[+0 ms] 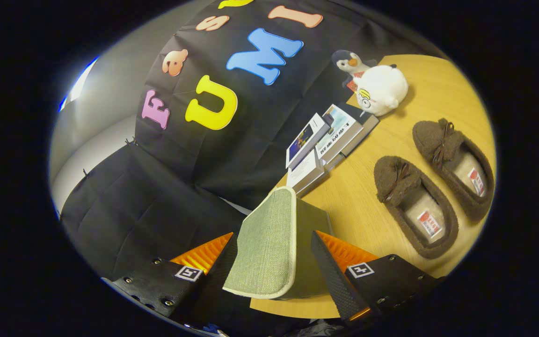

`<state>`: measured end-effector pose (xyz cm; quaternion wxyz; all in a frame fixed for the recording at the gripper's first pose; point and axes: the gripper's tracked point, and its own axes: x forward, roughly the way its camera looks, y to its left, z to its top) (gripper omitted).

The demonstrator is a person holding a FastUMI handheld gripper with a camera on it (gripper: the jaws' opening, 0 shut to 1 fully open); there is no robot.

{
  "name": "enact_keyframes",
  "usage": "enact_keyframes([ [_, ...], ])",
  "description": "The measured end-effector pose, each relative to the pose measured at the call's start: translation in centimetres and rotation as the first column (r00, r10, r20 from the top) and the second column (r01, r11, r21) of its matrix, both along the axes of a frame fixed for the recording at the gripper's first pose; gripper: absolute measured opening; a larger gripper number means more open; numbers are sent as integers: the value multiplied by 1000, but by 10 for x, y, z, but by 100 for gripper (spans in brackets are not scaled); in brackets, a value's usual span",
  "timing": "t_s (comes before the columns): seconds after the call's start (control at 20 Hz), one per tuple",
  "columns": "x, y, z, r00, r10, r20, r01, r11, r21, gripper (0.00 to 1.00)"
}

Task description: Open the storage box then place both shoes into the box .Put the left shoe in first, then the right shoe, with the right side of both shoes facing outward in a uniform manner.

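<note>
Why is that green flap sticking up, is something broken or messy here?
Nothing looks broken or spilled. The green flap is the storage box's lid, raised between the gripper fingers, which look open. Both brown shoes sit neatly side by side on the table. The books lie a bit fanned.

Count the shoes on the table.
2: both brown fuzzy slippers lie side by side on the wooden table, one nearer the gripper, the other beyond it.

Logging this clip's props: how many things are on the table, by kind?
Shoes: 2, one nearer the books, one beyond it
Plush toys: 2, penguin, white toy
Books: 3, stacked
Storage box: 1, lid between the open gripper fingers
Total: 8
</note>
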<state>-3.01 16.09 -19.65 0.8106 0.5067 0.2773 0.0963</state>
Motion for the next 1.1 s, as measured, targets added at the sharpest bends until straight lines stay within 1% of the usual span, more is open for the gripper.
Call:
enact_keyframes([
  [0.25,3,23,-21,997,13,-79,0,986,164,96],
  [0.45,2,37,-32,992,32,-118,-1,967,254,96],
  [0.6,3,49,-35,990,42,-133,1,952,307,96],
  [0.65,5,49,-36,989,49,-137,-3,947,322,91],
  [0.85,0,60,-35,985,96,-143,-40,936,351,91],
  [0.9,0,62,-34,985,98,-140,-42,934,355,91],
  [0.95,4,68,-41,984,87,-159,-28,939,342,78],
  [1.0,-1,58,-41,983,82,-162,-21,937,348,65],
  [1.05,1,60,-40,982,84,-168,-18,931,365,48],
  [1.1,-3,60,-39,981,92,-170,-22,926,376,48],
])
